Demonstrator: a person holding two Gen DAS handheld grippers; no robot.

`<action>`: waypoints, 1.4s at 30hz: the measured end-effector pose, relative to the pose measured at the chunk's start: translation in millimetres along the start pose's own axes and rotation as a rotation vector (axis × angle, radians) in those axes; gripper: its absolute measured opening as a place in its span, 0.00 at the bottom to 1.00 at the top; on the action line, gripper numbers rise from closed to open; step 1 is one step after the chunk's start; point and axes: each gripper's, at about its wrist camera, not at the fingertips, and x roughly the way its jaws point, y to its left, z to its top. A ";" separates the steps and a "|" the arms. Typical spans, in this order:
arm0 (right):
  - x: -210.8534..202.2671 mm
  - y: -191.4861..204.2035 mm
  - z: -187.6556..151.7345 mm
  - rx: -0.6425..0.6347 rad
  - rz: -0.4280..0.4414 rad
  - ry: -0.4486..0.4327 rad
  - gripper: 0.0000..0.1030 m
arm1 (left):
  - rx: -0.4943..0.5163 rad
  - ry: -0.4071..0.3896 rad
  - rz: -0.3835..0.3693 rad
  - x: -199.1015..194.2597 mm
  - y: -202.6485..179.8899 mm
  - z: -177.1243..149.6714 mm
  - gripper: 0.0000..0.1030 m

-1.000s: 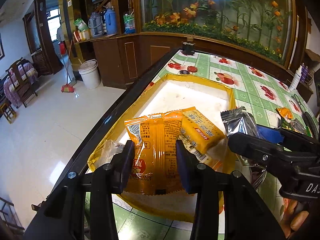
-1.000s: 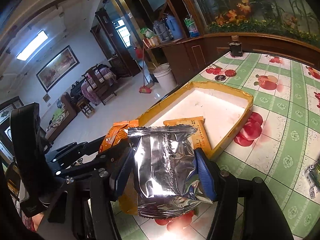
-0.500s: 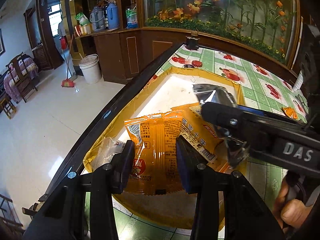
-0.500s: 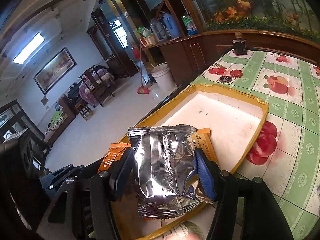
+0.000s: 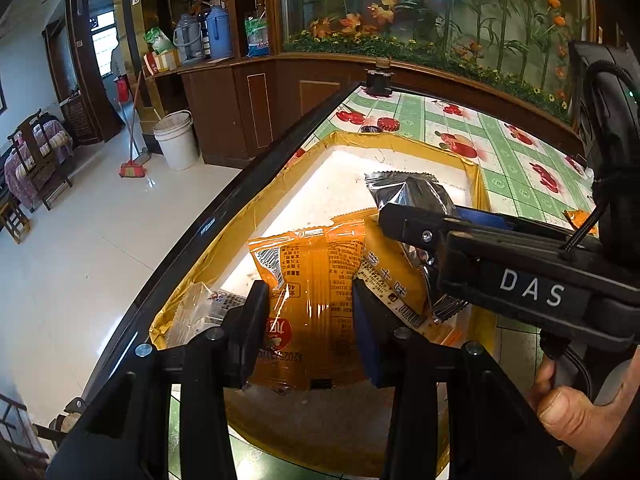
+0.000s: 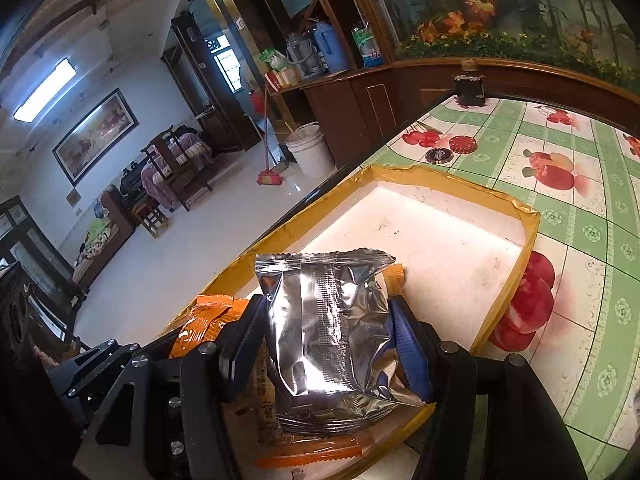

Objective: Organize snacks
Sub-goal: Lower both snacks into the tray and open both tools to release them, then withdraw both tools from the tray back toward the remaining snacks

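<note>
My left tongs (image 5: 310, 322) pinch the near end of a glossy orange plastic snack packet (image 5: 312, 284) with dark print, one black finger pressed against each long edge. The packet lies lengthwise inside the shallow yellow-rimmed tray with a white floor (image 5: 400, 142), close to the tray's near rim.

My right tongs (image 6: 330, 346) grip a crinkled silver foil snack pouch (image 6: 328, 320) by its two sides, blue-padded fingers (image 6: 408, 348) pressed into the foil. The pouch hangs over the near end of the tray, above the other snacks, its sealed top edge pointing toward the tray's far rim. From the left camera the right tongs (image 5: 416, 228) reach in from the tray's right side, with the silver pouch (image 5: 408, 194) sticking out past their tips; my hand (image 5: 576, 412) shows on their handle beyond the tray's near right corner.

Beside the orange packet, toward the tray's right rim, lies a flatter yellow-orange packet with a barcode (image 5: 392, 280), partly under the pouch. In the tray's near left corner sits a clear plastic wrapper (image 5: 200, 308).

The tray rests at the left edge of a table covered in a green checked cloth with red fruit prints (image 6: 580, 208).
</note>
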 end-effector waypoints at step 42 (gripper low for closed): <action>-143.9 -54.0 -21.1 0.181 -0.038 -0.255 0.87 | 0.026 -0.189 0.021 -65.9 -28.8 7.7 0.65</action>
